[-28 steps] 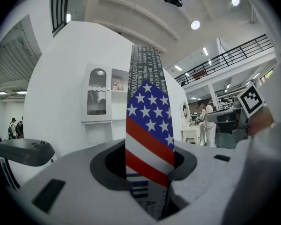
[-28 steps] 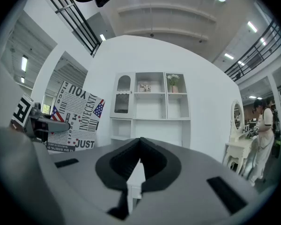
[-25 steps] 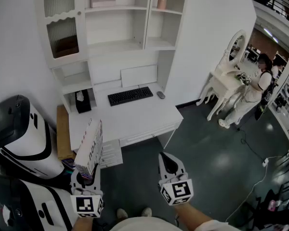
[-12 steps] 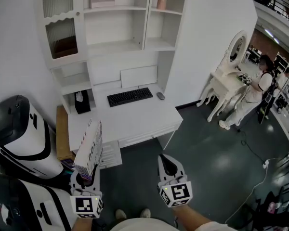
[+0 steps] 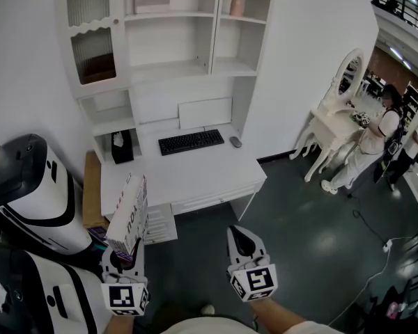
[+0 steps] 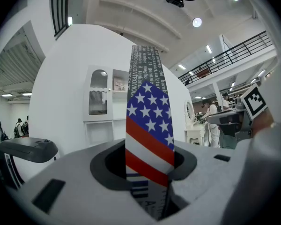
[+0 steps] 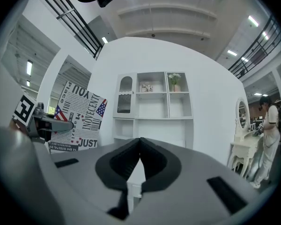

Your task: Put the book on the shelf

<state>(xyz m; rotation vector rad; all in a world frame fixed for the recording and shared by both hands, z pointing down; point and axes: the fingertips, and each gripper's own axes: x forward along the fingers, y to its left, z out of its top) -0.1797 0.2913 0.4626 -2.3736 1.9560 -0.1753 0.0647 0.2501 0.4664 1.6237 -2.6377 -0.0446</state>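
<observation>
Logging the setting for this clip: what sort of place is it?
Probably a staged home-study set inside a large hall or showroom: a white desk with shelf hutch and black keyboard, a white vanity table with oval mirror beside it, and a railed upper gallery overhead.

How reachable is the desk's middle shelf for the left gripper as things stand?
Probably not yet: the left gripper, shut on the book, sits short of the desk, whose depth separates it from the unobstructed shelf.
</observation>
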